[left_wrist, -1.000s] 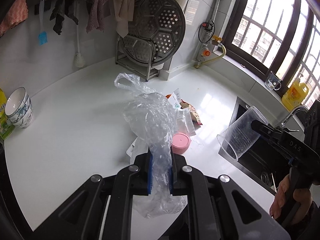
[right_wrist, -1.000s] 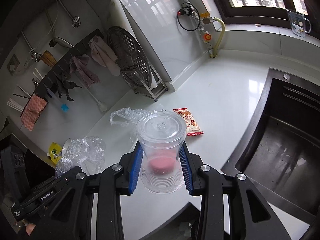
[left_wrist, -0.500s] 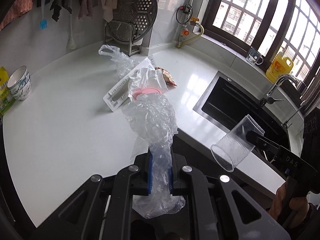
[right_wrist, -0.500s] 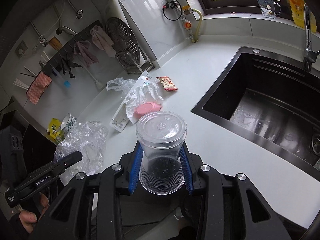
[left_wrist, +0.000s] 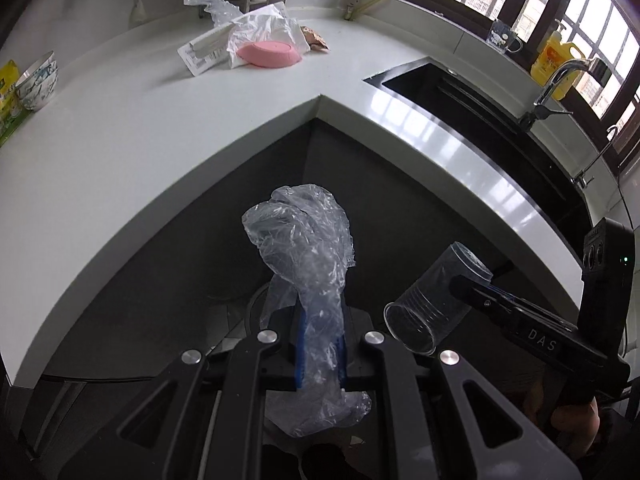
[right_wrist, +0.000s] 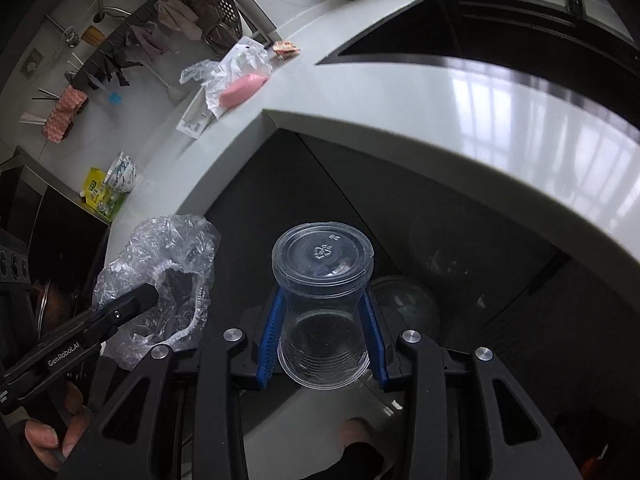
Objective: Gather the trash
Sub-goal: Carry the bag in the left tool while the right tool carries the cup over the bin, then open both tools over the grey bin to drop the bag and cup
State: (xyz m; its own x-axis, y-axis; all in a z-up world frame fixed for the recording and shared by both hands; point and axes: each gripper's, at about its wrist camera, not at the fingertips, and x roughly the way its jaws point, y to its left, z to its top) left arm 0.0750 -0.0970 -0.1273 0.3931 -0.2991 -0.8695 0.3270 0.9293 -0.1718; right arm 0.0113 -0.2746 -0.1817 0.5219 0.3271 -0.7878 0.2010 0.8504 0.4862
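My left gripper (left_wrist: 320, 344) is shut on a crumpled clear plastic bag (left_wrist: 304, 256), held out past the white counter's edge over dark floor. In the right wrist view the same bag (right_wrist: 160, 280) hangs at the left from the left gripper's fingertips (right_wrist: 140, 296). My right gripper (right_wrist: 322, 340) is shut on a clear plastic cup (right_wrist: 322, 304), its blue pads squeezing the cup's sides, bottom end facing away. The cup (left_wrist: 436, 308) also shows low on the right in the left wrist view. Both grippers point steeply down, side by side.
On the white counter (left_wrist: 120, 128) remain a pink dish (left_wrist: 268, 54) under a white bag, a flat white package (left_wrist: 200, 52), a snack wrapper (left_wrist: 316, 38) and a bowl (left_wrist: 38, 80). A black sink (left_wrist: 460, 100) lies right. Dark cabinet fronts stand below the counter corner.
Both grippers have drawn back from the counter and dropped below its edge, each carrying its item. The counter and sink now sit higher and farther in both views.
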